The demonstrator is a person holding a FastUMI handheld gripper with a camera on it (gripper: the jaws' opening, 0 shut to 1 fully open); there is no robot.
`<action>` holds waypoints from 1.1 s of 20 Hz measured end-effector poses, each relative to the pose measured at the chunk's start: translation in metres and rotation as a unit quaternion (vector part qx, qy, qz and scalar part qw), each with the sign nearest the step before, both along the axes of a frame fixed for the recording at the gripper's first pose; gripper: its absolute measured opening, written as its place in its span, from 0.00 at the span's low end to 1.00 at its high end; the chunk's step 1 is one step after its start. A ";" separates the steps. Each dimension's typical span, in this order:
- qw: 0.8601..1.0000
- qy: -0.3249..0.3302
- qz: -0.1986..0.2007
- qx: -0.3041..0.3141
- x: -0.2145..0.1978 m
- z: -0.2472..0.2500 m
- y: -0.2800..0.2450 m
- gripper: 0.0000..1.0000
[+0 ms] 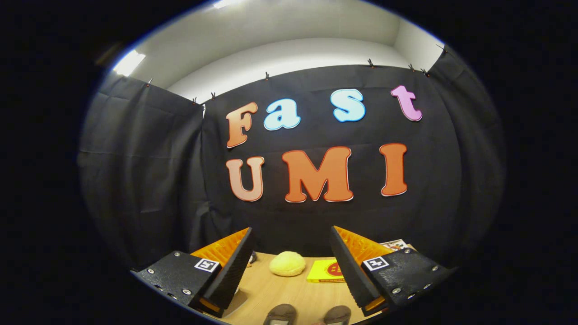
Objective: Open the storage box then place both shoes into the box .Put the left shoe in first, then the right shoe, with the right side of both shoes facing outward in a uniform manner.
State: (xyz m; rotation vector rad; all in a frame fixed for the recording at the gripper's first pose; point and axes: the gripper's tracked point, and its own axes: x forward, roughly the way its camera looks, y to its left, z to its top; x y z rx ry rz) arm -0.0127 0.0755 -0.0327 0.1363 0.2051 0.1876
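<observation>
My gripper (291,257) is open, its two black ribbed fingers (232,271) spread wide with nothing between them, held above a wooden table (275,293). Two brown shoes lie side by side low between the fingers, close under the gripper: the left one (280,313) and the right one (337,314). Their tips alone are visible.
A yellow rounded soft thing (287,263) lies on the table beyond the fingers. To its right is a flat yellow packet (326,271) with a red mark. Printed paper (395,244) peeks out behind the right finger, and a small dark thing (252,257) sits by the left finger.
</observation>
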 end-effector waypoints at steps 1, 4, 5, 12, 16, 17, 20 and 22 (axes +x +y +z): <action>1.000 0.021 0.011 0.011 -0.005 -0.012 0.011 1.00; 0.994 0.092 0.040 0.036 -0.014 -0.050 0.038 0.99; 0.991 0.112 0.054 0.044 -0.019 -0.061 0.050 0.99; 0.962 0.228 0.097 0.113 -0.045 -0.128 0.105 0.98; 0.940 0.285 0.113 0.151 -0.058 -0.160 0.138 0.97; 0.933 0.301 0.117 0.161 -0.062 -0.171 0.146 0.98; 0.909 0.349 0.127 0.187 -0.076 -0.202 0.171 0.97; 0.900 0.370 0.129 0.188 -0.085 -0.224 0.183 0.97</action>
